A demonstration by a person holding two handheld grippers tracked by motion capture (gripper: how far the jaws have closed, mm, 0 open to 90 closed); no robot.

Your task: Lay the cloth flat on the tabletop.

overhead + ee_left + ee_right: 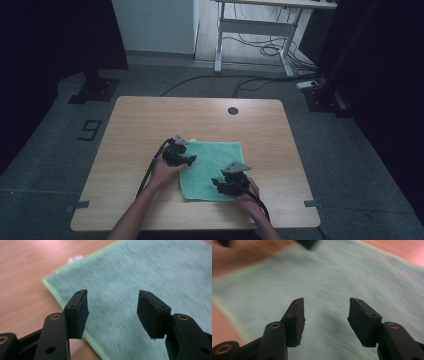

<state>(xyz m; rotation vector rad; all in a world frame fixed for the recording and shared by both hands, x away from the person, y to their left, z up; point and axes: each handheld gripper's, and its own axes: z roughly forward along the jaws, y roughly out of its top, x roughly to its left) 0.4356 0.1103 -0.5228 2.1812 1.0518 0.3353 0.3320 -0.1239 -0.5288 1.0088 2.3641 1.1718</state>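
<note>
- A green towel (212,170) lies flat on the wooden table (135,125), a little nearer the person than the round cable hole (233,110) and roughly in line with it.
- The left gripper (190,160) sits at the towel's left edge, toward its far-left corner; the right gripper (216,183) sits over the towel's near-right part, close to the near edge.
- In the left gripper view, the left gripper (112,312) has its 2 jaws spread apart with nothing between them. The towel's (140,272) pale hemmed edge runs diagonally under the left jaw, so the cloth lies ahead and to the right of the jaws and bare wood to the left.
- In the right gripper view, the right gripper (325,320) is likewise released and empty, with the towel (332,277) spread beneath and ahead of both jaws.
- Judged from this, the left hand is the nearer to an edge it could pinch; the right would need to reach the near hem or corner.
- The left gripper view shows a small white label (75,259) at the towel's far edge, which the high view is too coarse to show.
- The high view alone gives the towel's whole outline, close to square, with no clear long axis.
- Both gripper views are motion-blurred, so the weave is unclear.
</note>
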